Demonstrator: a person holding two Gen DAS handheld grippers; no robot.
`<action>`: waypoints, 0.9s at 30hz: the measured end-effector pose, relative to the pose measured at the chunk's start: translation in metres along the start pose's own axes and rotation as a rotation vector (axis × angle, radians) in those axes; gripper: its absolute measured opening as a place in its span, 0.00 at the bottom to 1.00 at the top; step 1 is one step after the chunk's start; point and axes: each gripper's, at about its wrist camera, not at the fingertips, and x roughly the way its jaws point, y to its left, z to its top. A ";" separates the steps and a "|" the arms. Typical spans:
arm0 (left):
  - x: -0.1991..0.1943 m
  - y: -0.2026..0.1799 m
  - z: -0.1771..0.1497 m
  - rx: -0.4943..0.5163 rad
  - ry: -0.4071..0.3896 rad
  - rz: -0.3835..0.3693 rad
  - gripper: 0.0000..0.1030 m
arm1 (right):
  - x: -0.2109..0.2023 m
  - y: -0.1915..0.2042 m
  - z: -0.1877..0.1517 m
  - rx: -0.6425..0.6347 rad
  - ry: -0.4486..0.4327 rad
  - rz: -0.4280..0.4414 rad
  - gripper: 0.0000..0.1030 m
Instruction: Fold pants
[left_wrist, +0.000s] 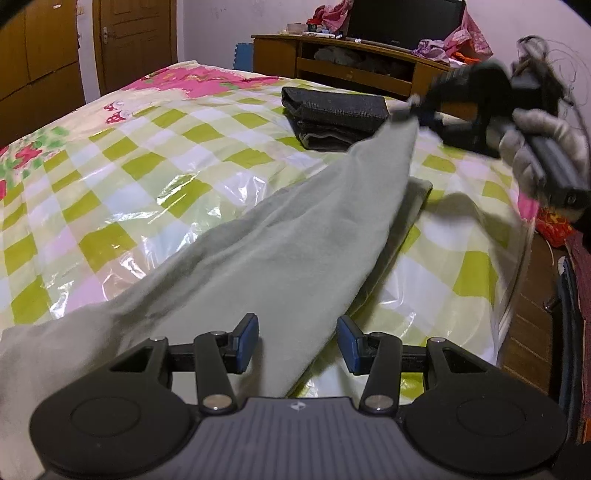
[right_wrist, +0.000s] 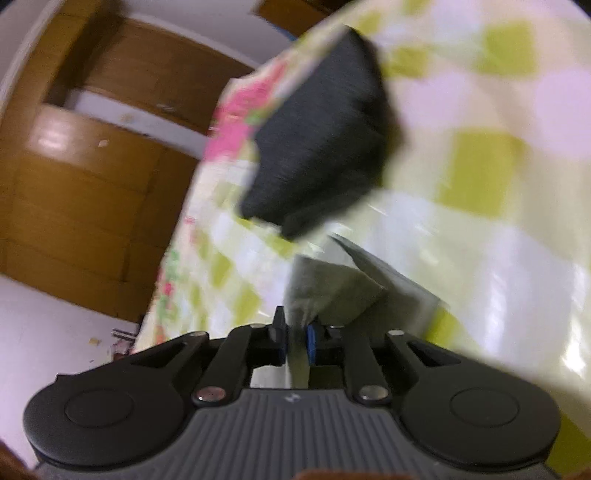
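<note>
Pale grey-green pants (left_wrist: 288, 236) lie stretched across the checked bed cover. My left gripper (left_wrist: 297, 341) is open, its blue pads on either side of the near part of the pants, not clamping them. My right gripper (left_wrist: 410, 105) is held by a gloved hand at the upper right and lifts the far end of the pants off the bed. In the right wrist view my right gripper (right_wrist: 295, 341) is shut on a fold of the pants (right_wrist: 325, 291).
A folded dark garment (left_wrist: 332, 114) lies on the far part of the bed; it also shows in the right wrist view (right_wrist: 325, 147). A wooden TV cabinet (left_wrist: 354, 70) stands behind the bed. The bed's right edge (left_wrist: 517, 266) drops to clutter. Wooden doors (right_wrist: 92, 147) stand at the left.
</note>
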 end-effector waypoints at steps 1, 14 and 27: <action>0.000 0.001 0.000 -0.004 0.000 -0.002 0.56 | -0.005 0.009 0.001 -0.014 -0.022 0.044 0.09; 0.005 -0.006 -0.002 0.022 0.020 -0.031 0.56 | -0.004 -0.042 -0.005 -0.013 0.018 -0.183 0.10; 0.003 -0.005 -0.006 0.009 0.020 -0.034 0.56 | -0.019 -0.040 -0.023 0.040 0.103 -0.196 0.52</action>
